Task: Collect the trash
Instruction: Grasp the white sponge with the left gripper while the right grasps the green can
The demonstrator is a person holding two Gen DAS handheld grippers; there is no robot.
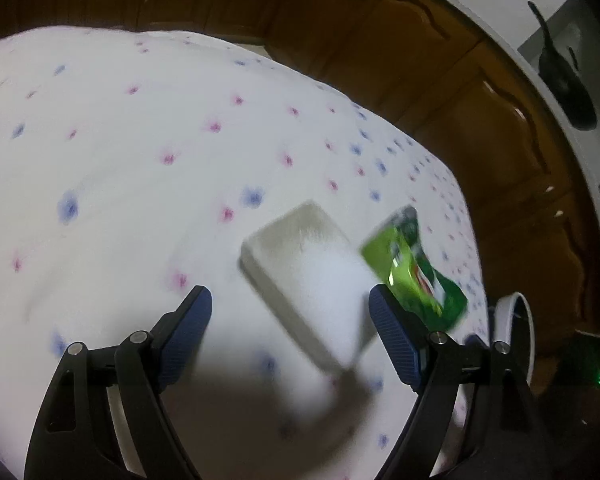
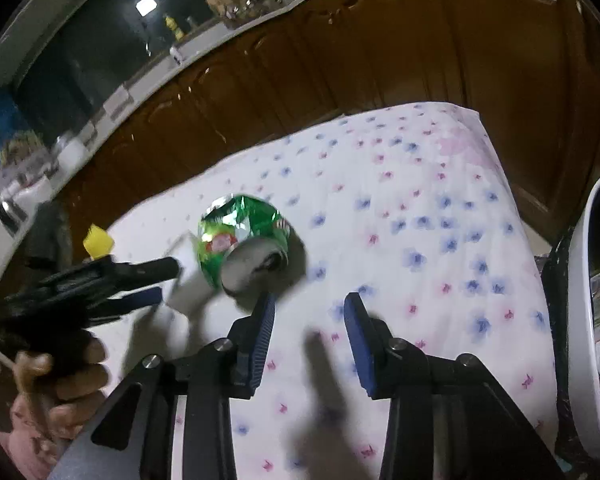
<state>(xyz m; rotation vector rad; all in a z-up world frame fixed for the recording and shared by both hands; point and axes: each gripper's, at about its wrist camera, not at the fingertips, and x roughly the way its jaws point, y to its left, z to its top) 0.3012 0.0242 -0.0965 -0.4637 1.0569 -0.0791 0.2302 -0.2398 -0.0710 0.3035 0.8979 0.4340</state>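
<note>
A white rectangular box [image 1: 304, 268] lies on the flowered tablecloth [image 1: 120, 160], just ahead of and between the fingers of my left gripper [image 1: 290, 306], which is open and empty. A crushed green soda can [image 1: 416, 268] lies on its side right of the box, by the right finger. In the right wrist view the can [image 2: 242, 242] lies ahead and left of my right gripper [image 2: 310, 306], which is open and empty. The left gripper [image 2: 156, 280] shows there at the left, beside the box [image 2: 184, 284].
A white-rimmed bin with a black liner [image 2: 580, 300] stands at the table's right edge; its rim also shows in the left wrist view [image 1: 504, 312]. Brown wooden cabinets [image 2: 380, 60] run behind the table. A yellow item [image 2: 98, 244] sits at the far left.
</note>
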